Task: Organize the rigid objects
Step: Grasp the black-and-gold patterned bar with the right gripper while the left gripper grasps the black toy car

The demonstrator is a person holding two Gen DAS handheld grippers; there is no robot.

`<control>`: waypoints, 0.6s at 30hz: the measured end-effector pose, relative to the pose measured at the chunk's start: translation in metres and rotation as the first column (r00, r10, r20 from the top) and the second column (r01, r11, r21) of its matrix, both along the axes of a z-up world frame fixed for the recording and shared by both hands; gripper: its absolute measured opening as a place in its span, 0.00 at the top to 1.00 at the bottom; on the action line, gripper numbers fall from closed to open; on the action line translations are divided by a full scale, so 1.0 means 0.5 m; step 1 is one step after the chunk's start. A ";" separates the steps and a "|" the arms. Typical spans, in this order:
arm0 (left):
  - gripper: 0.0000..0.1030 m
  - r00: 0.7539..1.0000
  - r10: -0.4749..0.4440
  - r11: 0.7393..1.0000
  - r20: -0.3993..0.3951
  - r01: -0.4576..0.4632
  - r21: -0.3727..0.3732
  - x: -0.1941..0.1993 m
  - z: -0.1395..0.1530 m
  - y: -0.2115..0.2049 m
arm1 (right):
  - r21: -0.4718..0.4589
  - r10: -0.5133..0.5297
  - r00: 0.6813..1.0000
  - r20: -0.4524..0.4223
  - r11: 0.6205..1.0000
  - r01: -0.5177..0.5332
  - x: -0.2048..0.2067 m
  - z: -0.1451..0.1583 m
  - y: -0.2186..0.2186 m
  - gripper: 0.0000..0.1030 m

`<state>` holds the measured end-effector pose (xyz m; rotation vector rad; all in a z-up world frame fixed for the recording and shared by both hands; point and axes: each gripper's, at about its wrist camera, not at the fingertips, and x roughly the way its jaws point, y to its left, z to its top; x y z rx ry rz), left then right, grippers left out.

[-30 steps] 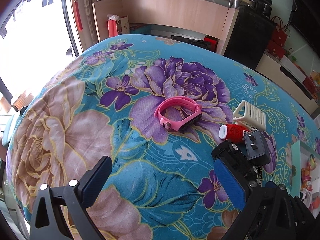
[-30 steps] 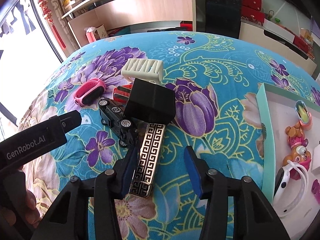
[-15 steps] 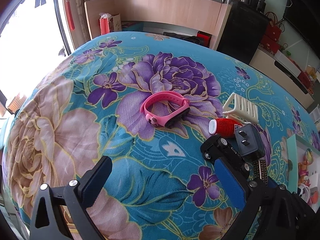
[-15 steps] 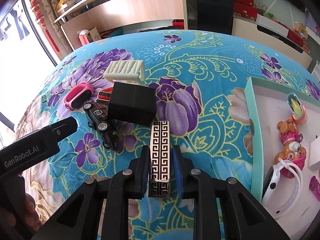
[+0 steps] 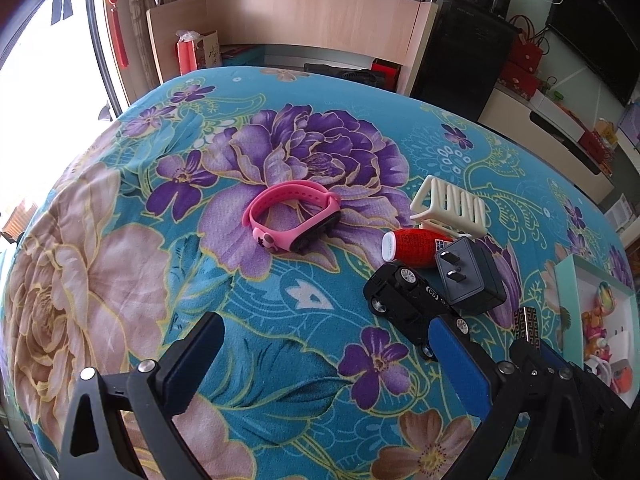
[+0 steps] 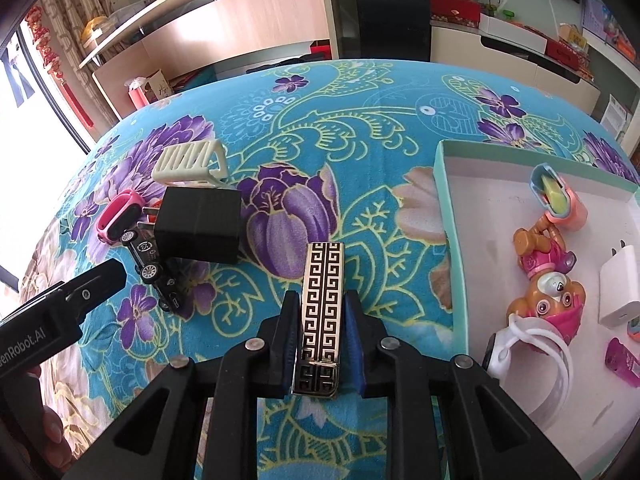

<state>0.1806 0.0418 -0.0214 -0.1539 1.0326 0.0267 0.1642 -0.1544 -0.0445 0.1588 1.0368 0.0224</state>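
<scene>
Our right gripper (image 6: 322, 344) is clamped on the gold-and-black patterned lighter (image 6: 322, 304) — both blue pads press its long sides, and it sticks out forward between them, above the floral tablecloth (image 6: 360, 128). We can't quite tell whether its far end touches the cloth or hangs just off it.

Taking the lighter as our landmark: to its right is the mint-edged white box (image 6: 446, 216), near but not touching. Inside the box we see a brown-and-pink toy pup (image 6: 548, 280), a peach and blue capsule toy (image 6: 558, 196) beyond the pup, a white charger (image 6: 622, 292) on the far right side, and a white band (image 6: 532, 344) on the near side.

To the left of the lighter and a bit farther away sits the black power adapter (image 6: 200, 226), leaning on the black toy car (image 6: 150, 264). Past the adapter is the cream slatted rack (image 6: 188, 162), and left of the adapter the pink wristband (image 6: 118, 216).

Our left gripper (image 5: 320, 356) hangs wide open with nothing between its fingers — from its own camera the car (image 5: 412, 304) is just past the right finger, with the adapter (image 5: 468, 276) prongs-up against it, a red canister (image 5: 412, 246) lying on its side between the car and the rack (image 5: 450, 204), and the pink wristband (image 5: 294, 216) well off to the left on the big purple flower.
</scene>
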 end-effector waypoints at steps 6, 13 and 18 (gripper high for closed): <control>0.00 0.999 -0.040 0.999 0.006 0.040 -0.002 0.003 -0.002 -0.026 | 0.002 -0.001 1.000 0.000 1.000 0.001 0.000 -0.001 -0.001 0.79; 0.00 0.995 -0.095 0.995 0.010 0.095 0.011 0.011 -0.009 -0.066 | -0.005 0.002 1.000 -0.003 1.000 -0.002 0.000 -0.001 0.000 0.79; 0.00 0.996 -0.090 0.996 0.002 0.090 0.019 0.024 -0.026 -0.076 | -0.005 0.002 1.000 -0.004 1.000 -0.002 0.001 -0.001 0.000 0.79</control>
